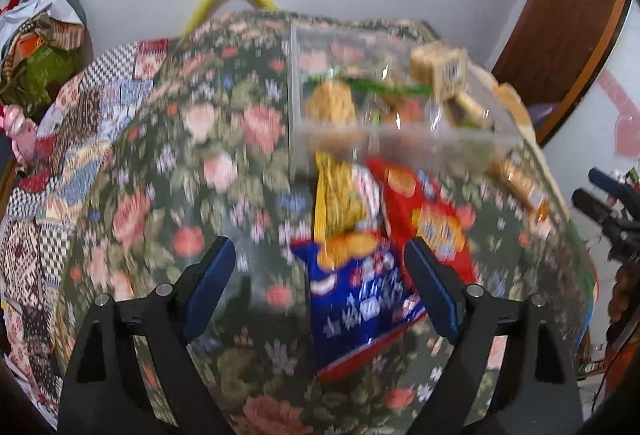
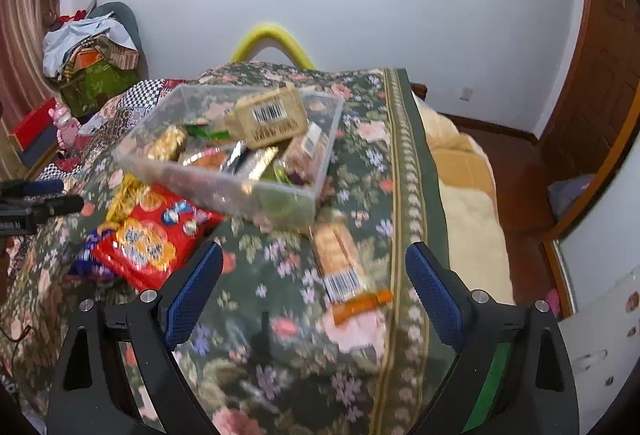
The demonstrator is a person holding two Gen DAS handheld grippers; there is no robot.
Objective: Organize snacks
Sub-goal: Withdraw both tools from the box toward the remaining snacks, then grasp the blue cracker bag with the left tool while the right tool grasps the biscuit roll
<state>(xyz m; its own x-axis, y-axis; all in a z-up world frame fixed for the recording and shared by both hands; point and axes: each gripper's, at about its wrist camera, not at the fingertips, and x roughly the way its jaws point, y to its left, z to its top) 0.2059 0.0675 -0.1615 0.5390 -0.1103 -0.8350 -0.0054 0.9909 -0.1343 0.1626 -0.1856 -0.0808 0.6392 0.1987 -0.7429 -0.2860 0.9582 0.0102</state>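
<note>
Two grippers are seen over a floral bedspread (image 2: 280,267), both with jaws spread wide and nothing between the pads. Nearest the left gripper (image 1: 320,287), a blue snack bag (image 1: 356,299) is laid flat on the cloth, overlapped by a red biscuit bag (image 1: 424,207) and a yellow packet (image 1: 336,195) just beyond it. Ahead of the right gripper (image 2: 314,289), a long wafer pack (image 2: 340,263) with a barcode is found alone near the bedspread's border. Farther back, a clear plastic bin (image 2: 256,191) is set on the bed, several wrapped snacks already inside, a tan barcoded box (image 2: 272,119) tilted on top.
</note>
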